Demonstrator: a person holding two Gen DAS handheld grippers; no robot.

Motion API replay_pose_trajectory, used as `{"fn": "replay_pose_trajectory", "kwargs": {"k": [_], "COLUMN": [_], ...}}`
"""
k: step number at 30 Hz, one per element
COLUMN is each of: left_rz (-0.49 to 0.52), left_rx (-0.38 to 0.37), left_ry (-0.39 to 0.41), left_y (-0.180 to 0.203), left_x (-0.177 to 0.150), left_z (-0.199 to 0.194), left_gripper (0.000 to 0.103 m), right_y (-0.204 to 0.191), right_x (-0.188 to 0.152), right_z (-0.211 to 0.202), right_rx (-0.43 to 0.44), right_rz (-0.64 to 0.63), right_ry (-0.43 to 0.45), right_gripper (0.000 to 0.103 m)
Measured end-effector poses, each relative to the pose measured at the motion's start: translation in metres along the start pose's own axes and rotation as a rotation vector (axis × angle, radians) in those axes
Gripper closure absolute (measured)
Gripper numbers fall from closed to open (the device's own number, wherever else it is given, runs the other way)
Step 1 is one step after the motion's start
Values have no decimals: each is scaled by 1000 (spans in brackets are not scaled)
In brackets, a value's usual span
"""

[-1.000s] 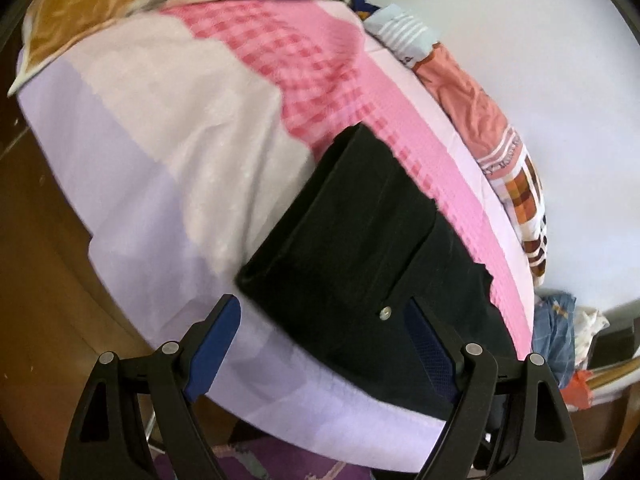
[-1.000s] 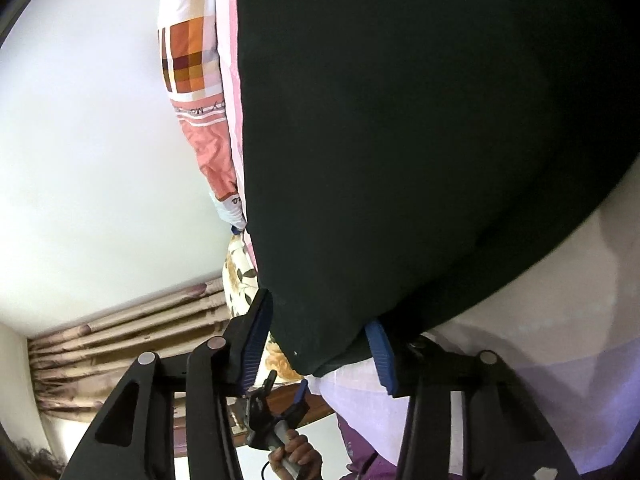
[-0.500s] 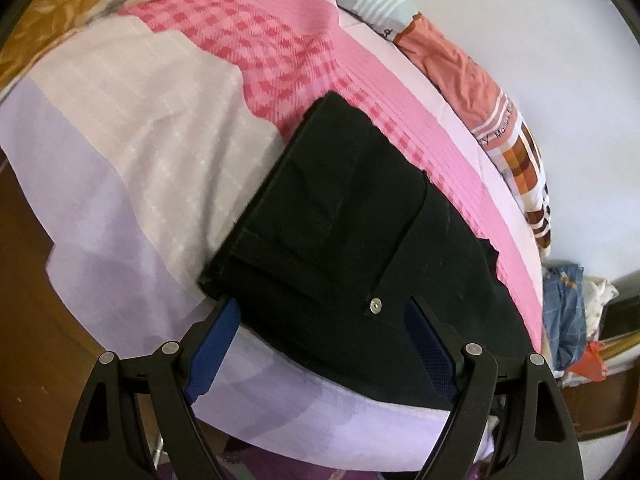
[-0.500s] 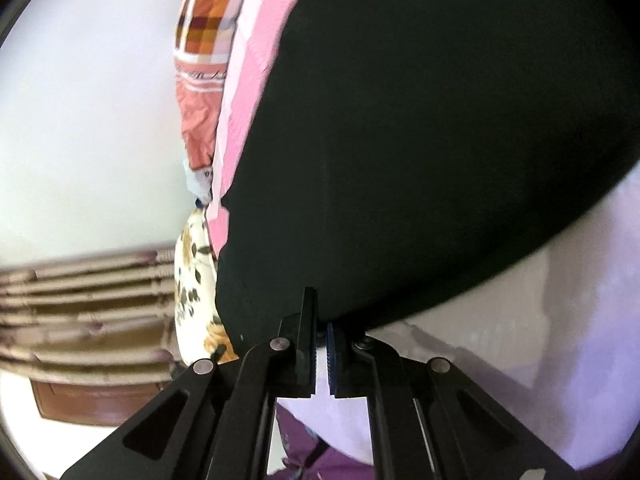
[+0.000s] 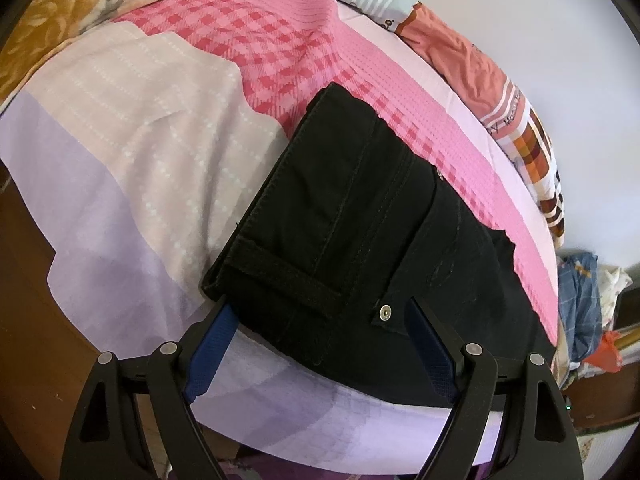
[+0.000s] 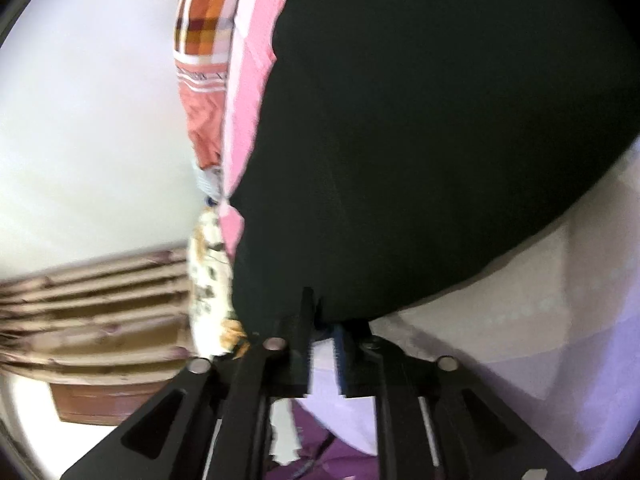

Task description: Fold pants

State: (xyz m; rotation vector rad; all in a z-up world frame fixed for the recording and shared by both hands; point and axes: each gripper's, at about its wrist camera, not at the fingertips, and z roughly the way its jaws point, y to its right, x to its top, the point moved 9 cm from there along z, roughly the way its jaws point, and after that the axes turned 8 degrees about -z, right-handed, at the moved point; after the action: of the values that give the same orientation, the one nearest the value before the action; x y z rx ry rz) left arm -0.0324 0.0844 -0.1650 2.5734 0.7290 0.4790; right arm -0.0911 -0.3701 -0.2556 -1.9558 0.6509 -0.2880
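Note:
Black pants [image 5: 360, 240] lie flat on the bed, waistband end toward me in the left wrist view, with a belt loop and a metal rivet showing. My left gripper [image 5: 320, 320] is open, its blue-padded fingers straddling the waistband edge at the bed's near side. In the right wrist view the pants [image 6: 440, 140] fill most of the frame. My right gripper [image 6: 322, 320] is shut on the edge of the pants, which is pinched between the fingers. That view is blurred.
The bed [image 5: 120, 152] has a lilac, beige and pink check sheet. A floral pillow [image 5: 60, 8] lies at its head. A folded orange plaid quilt [image 5: 500, 92] runs along the white wall. Clothes [image 5: 580, 300] are piled at the right. Wooden bed frame [image 5: 24, 280] at left.
My right gripper closed on the pants edge and has shifted, blurring its view. My left gripper moved in closer to the waistband and stays open.

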Motion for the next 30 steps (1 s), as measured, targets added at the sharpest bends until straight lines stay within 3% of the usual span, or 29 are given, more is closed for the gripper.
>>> {"fn": "replay_pose_trajectory", "kwargs": {"k": [1, 2, 8, 9, 11, 13, 16, 19, 21, 23, 25, 27, 30], "left_rz": [5, 10, 13, 17, 25, 31, 34, 37, 41, 45, 51, 56, 50], "left_rx": [5, 11, 22, 26, 34, 41, 46, 50, 49, 49, 54, 57, 50], "left_ry": [-1, -3, -7, -6, -5, -6, -6, -8, -11, -12, -11, -13, -15], "left_y": [0, 0, -1, -1, 0, 1, 0, 0, 0, 1, 1, 1, 2], "left_x": [0, 0, 0, 0, -1, -1, 0, 0, 0, 0, 0, 0, 0], "left_z": [0, 1, 5, 5, 6, 7, 8, 8, 9, 10, 11, 12, 12], "left_gripper": [19, 19, 19, 19, 18, 17, 17, 16, 15, 14, 14, 14, 12], "right_y": [0, 3, 42, 48, 63, 73, 62, 66, 75, 73, 75, 78, 84], "right_x": [3, 7, 40, 46, 58, 63, 65, 64, 66, 68, 72, 75, 87], "right_z": [-6, -16, -96, -107, -128, -138, -141, -150, -150, -152, -169, -183, -208], "right_rx": [6, 18, 44, 44, -22, -58, -165, -179, -125, -94, -31, 2, 3], "right_rz": [11, 28, 167, 182, 183, 187, 86, 84, 130, 131, 172, 199, 195], "right_ry": [23, 61, 283, 314, 349, 354, 339, 345, 351, 354, 423, 465, 529], "right_gripper": [68, 64, 64, 67, 96, 98, 99, 101, 101, 93, 90, 74, 71]}}
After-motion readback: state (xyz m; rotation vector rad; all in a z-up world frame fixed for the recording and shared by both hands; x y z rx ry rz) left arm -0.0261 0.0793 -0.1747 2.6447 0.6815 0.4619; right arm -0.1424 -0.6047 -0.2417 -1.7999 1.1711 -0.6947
